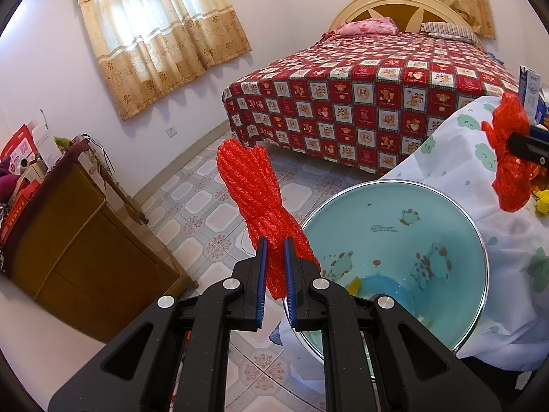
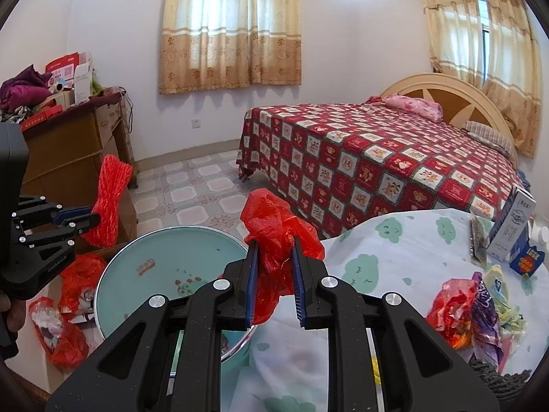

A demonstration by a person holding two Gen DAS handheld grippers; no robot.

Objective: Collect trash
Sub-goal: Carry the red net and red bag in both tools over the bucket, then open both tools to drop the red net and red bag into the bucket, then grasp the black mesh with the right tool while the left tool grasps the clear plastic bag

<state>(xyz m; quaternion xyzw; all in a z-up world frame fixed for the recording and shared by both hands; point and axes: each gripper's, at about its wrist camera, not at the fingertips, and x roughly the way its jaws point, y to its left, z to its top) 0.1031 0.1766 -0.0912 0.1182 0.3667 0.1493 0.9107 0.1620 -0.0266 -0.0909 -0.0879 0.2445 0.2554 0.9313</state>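
A red foam net sleeve (image 1: 255,202) is clamped by the left gripper (image 1: 275,245); a crumpled red plastic bag (image 2: 276,240) is pinched by the right gripper (image 2: 274,243), above a teal basin (image 1: 405,261).

Table (image 2: 405,250): white cloth with green cloud print, draped over its edges. At the right edge: heap of crumpled wrappers (image 2: 480,312), red, purple and yellow-green. Toward the far right corner: upright milk carton (image 2: 513,226), small blue box (image 2: 526,261) just beside it. Tiled floor (image 2: 192,189) off the table's left edge: teal basin (image 2: 144,274) with cartoon print, red bags of rubbish (image 2: 65,326) next to it. Bed (image 2: 377,161): red checked spread, pink pillow (image 2: 415,106) at the headboard.
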